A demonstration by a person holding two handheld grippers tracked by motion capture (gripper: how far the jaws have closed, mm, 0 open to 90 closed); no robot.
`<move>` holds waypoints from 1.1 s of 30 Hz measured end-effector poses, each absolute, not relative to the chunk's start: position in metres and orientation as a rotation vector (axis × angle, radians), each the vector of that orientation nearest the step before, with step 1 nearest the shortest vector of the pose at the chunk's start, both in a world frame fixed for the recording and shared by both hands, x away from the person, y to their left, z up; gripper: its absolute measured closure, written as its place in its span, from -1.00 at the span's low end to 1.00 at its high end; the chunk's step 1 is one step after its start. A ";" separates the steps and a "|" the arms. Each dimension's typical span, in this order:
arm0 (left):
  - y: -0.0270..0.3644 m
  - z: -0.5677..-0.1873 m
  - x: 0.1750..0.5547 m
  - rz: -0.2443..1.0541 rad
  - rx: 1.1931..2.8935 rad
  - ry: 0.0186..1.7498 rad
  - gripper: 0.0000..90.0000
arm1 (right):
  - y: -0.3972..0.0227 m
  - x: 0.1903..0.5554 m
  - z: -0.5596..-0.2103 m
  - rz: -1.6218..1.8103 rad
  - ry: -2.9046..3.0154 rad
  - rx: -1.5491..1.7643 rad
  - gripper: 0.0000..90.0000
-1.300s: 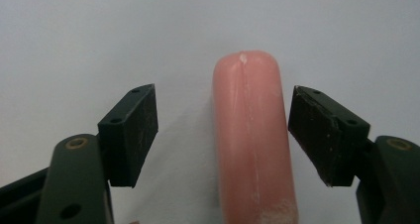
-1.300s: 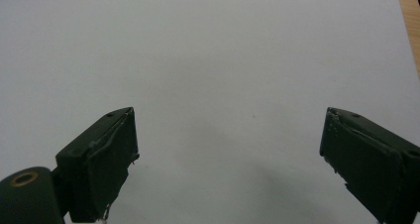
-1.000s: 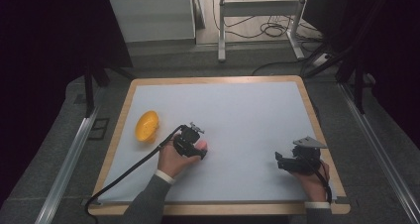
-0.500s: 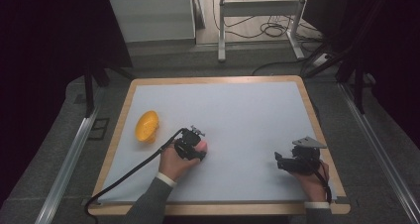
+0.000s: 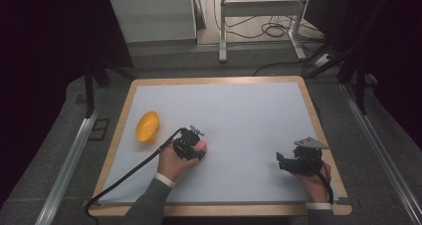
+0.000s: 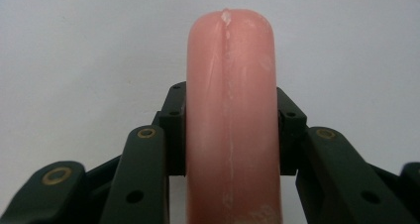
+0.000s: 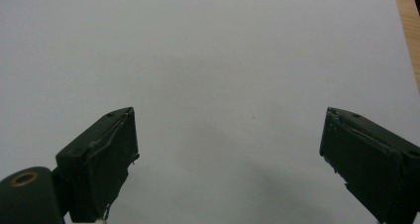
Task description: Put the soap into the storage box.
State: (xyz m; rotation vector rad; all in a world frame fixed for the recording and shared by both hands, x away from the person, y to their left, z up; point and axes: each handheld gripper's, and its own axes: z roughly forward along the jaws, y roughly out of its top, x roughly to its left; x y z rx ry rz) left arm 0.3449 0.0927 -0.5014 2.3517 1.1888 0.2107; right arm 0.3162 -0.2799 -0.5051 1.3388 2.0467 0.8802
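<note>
Near the yellow bowl (image 5: pixel 148 126), the left gripper (image 5: pixel 191 146) pinches a pink sausage (image 6: pixel 231 120), likely bowl-bound; the right gripper (image 5: pixel 286 163) rests spread.

Wood-rimmed table (image 5: pixel 130 103) under a white sheet (image 5: pixel 234 115), yellow bowl (image 5: pixel 148 126) near its left edge.

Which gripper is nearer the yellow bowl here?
Left. The left gripper, shut on a pink sausage, sits just right of the yellow bowl on the table. The right gripper, jaws open, is far off near the table's right edge.
</note>
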 end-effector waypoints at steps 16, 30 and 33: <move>0.111 -0.479 0.342 0.262 2.296 1.166 0.33 | -0.280 0.316 -0.505 0.881 2.046 1.339 -0.83; 0.126 -0.476 0.342 0.292 2.260 1.197 0.33 | -0.280 0.316 -0.506 0.876 2.051 1.340 -0.83; 0.129 -0.475 0.342 0.290 2.258 1.202 0.33 | -0.280 0.316 -0.506 0.876 2.049 1.343 -0.83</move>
